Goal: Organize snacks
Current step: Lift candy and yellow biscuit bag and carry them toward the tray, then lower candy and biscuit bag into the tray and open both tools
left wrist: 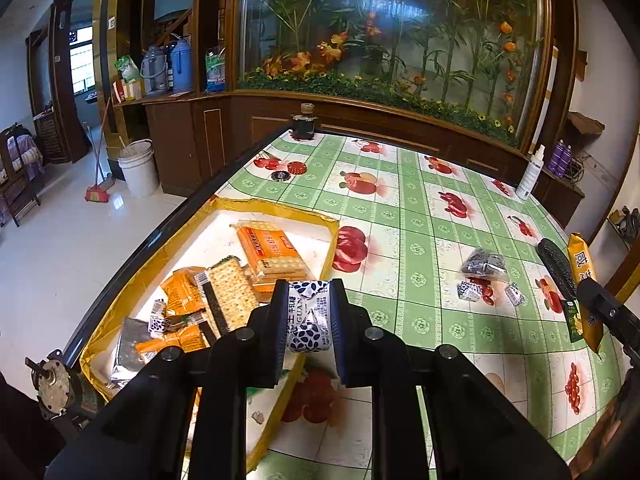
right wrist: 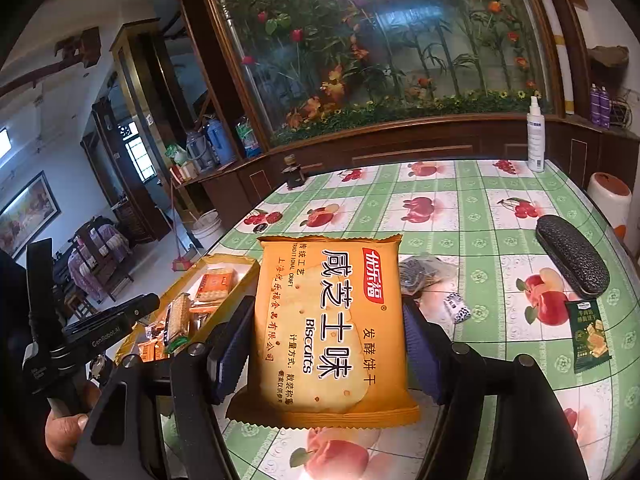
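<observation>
My left gripper is shut on a small white-and-blue wrapped candy, held above the right edge of the yellow-rimmed tray. The tray holds orange biscuit packs, a cracker pack and small sweets. My right gripper is shut on a flat orange biscuit packet, held upright above the table. That packet shows at the right edge of the left wrist view. Loose on the cloth lie a dark clear-wrapped snack, two small candies and a green packet.
The table has a green checked fruit-print cloth. A black glasses case lies at the right, a white spray bottle at the far right corner and a dark jar at the far left corner. A hand holds the left gripper's handle.
</observation>
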`<state>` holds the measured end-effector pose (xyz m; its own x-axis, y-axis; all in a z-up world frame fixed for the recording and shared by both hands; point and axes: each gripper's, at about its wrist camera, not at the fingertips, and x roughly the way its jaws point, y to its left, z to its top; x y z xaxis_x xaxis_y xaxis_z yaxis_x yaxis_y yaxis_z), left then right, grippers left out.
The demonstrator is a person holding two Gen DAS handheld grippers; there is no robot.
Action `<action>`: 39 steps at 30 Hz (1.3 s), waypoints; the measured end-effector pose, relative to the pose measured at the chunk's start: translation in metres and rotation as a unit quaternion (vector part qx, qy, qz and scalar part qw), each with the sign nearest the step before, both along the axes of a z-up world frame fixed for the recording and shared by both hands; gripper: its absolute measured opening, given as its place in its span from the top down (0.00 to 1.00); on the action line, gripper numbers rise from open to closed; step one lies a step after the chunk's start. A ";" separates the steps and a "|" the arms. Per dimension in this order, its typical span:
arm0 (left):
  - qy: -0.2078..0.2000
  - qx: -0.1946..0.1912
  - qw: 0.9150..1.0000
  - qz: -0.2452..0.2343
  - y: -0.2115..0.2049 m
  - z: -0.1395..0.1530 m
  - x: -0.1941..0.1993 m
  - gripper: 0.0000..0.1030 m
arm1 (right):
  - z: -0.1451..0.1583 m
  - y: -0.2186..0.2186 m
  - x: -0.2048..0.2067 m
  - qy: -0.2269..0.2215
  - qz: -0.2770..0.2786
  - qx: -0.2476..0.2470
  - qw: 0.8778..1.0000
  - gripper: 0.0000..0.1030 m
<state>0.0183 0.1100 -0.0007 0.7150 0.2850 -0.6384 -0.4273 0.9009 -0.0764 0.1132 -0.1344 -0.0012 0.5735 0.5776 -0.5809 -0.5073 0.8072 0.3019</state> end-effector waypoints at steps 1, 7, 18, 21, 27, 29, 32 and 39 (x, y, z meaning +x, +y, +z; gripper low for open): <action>-0.001 0.000 1.000 0.002 0.002 0.000 -0.001 0.84 | 0.000 0.004 -0.001 0.000 0.004 0.000 1.000 0.31; 0.000 -0.001 1.000 0.016 0.016 -0.003 -0.008 0.84 | 0.000 0.028 -0.006 0.002 0.032 -0.001 0.999 0.31; 0.005 -0.009 0.998 0.054 0.051 -0.012 -0.024 0.84 | -0.002 0.103 -0.013 0.006 0.104 0.005 0.995 0.31; 0.006 -0.012 0.998 0.062 0.060 -0.015 -0.027 0.84 | -0.003 0.126 -0.017 0.004 0.124 0.003 0.992 0.31; 0.010 -0.017 0.997 0.078 0.076 -0.021 -0.033 0.84 | -0.010 0.162 -0.021 0.011 0.152 0.003 0.988 0.31; 0.012 -0.019 0.996 0.083 0.082 -0.024 -0.035 0.84 | -0.015 0.175 -0.020 0.016 0.161 0.002 0.987 0.31; 0.019 -0.023 0.996 0.089 0.090 -0.030 -0.036 0.84 | -0.023 0.194 -0.016 0.025 0.173 -0.003 0.985 0.31; 0.041 -0.041 0.993 0.102 0.111 -0.048 -0.035 0.84 | -0.046 0.240 -0.008 0.042 0.199 -0.022 0.979 0.31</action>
<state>-0.0167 0.2206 -0.0487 0.5922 0.3630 -0.7194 -0.6081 0.7871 -0.1034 0.1047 0.1053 -0.0476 0.2572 0.7198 -0.6448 -0.7595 0.5631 0.3256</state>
